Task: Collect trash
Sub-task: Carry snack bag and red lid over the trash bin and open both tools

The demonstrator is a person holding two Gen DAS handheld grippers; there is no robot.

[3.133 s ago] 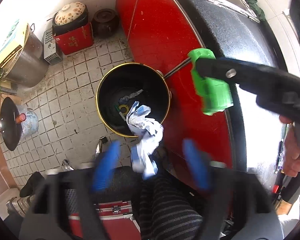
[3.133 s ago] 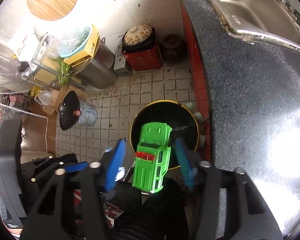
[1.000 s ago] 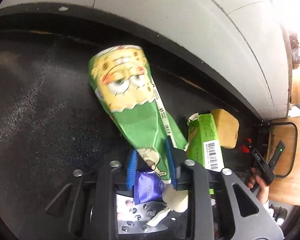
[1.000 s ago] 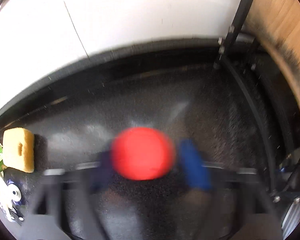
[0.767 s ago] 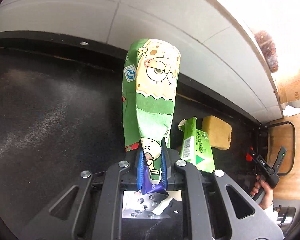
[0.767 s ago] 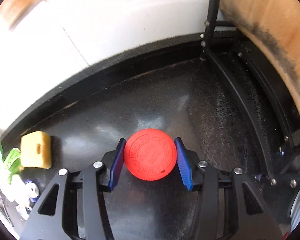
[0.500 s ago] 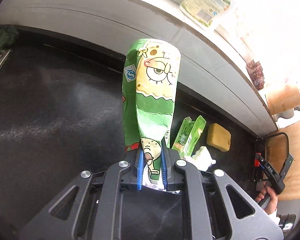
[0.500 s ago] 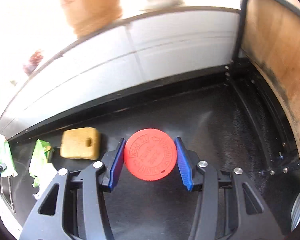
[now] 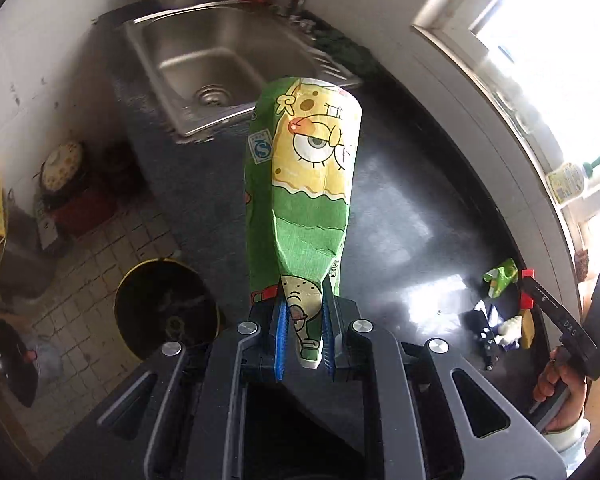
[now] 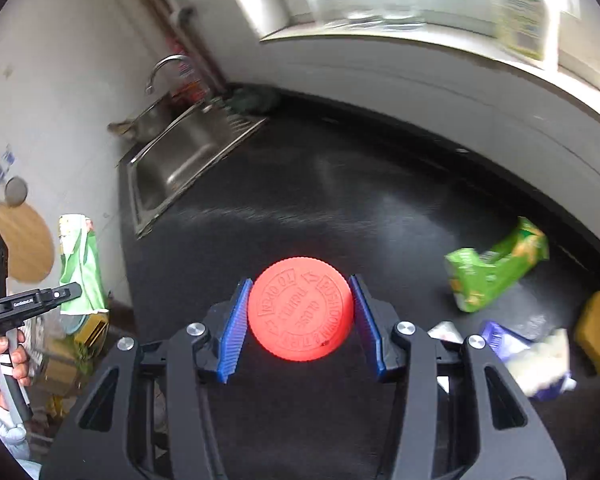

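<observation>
My left gripper (image 9: 303, 334) is shut on a green cartoon snack wrapper (image 9: 306, 184), held upright in the air over the counter edge. It also shows in the right wrist view (image 10: 78, 266). A black round trash bin with a yellow rim (image 9: 166, 314) stands on the floor below, to the left. My right gripper (image 10: 300, 322) is shut on a round red bottle cap (image 10: 300, 309), above the black counter (image 10: 320, 208). On the counter to the right lie a green carton (image 10: 496, 266), a crumpled white and blue wrapper (image 10: 536, 360) and a yellow sponge (image 10: 598, 332).
A steel sink (image 9: 216, 68) is set in the counter's far end, with a faucet (image 10: 162, 70). Pots and a red box (image 9: 66, 184) stand on the tiled floor by the wall. A window sill with a bottle (image 9: 568, 182) runs along the counter's back.
Both grippers have lifted their items off the counter and swung left toward the sink end and the bin. The grips have not changed.
</observation>
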